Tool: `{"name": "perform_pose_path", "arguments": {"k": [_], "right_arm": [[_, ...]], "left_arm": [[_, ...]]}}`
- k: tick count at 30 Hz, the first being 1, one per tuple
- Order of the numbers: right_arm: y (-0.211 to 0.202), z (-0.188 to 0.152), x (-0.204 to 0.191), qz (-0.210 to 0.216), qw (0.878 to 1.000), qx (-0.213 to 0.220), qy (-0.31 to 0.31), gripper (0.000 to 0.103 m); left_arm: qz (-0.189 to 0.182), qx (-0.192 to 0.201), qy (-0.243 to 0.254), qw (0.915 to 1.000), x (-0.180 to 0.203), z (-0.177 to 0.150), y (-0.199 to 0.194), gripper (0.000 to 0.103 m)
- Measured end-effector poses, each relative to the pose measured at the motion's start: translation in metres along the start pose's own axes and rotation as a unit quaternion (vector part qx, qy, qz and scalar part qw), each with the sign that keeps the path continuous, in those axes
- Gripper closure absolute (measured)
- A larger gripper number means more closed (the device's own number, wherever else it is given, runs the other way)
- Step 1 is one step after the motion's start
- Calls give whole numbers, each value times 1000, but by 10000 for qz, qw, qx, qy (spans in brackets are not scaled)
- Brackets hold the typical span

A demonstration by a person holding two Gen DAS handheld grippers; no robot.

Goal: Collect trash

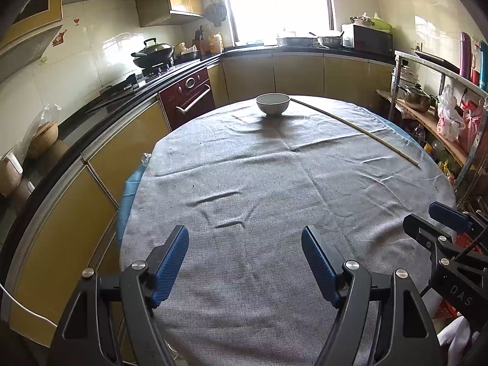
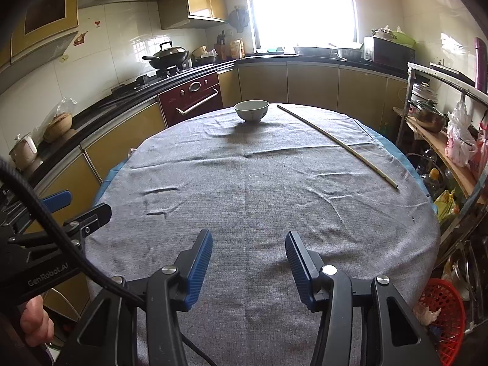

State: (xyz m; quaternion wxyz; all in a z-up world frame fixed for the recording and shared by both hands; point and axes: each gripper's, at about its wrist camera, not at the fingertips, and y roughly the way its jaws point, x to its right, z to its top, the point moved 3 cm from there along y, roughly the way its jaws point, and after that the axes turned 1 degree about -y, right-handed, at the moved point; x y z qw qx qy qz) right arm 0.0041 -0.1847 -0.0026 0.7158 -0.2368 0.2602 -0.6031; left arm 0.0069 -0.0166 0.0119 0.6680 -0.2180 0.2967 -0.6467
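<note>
A round table under a grey cloth (image 1: 259,183) (image 2: 259,189) fills both views. A white bowl (image 1: 272,103) (image 2: 251,110) stands at its far edge. A long thin wooden stick (image 1: 353,128) (image 2: 335,143) lies on the cloth to the right of the bowl. A red plastic basket (image 2: 443,314) with crumpled white scraps sits on the floor at the table's right. My left gripper (image 1: 244,262) is open and empty above the near cloth. My right gripper (image 2: 248,262) is open and empty above the near cloth; it also shows in the left wrist view (image 1: 433,222).
Kitchen counters with yellow cabinets (image 1: 299,73) wrap the left and back. A dark red oven (image 1: 187,94), a wok (image 1: 152,53) and a microwave (image 1: 367,39) stand along them. A metal shelf (image 2: 439,131) with pots and plastic bags stands to the right of the table.
</note>
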Motion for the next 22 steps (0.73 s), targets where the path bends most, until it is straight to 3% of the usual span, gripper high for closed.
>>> {"name": "perform_pose_path", "arguments": {"k": [16,22], "right_arm": [[23,3,9,-12,9998,-188,87,49],[45,-1,27,-20,9989,-369,290,46]], "left_arm": [[-12,-189,41,9998,5,4,22,26],[-87,-328,-95,9994,2,2,50,26]]}}
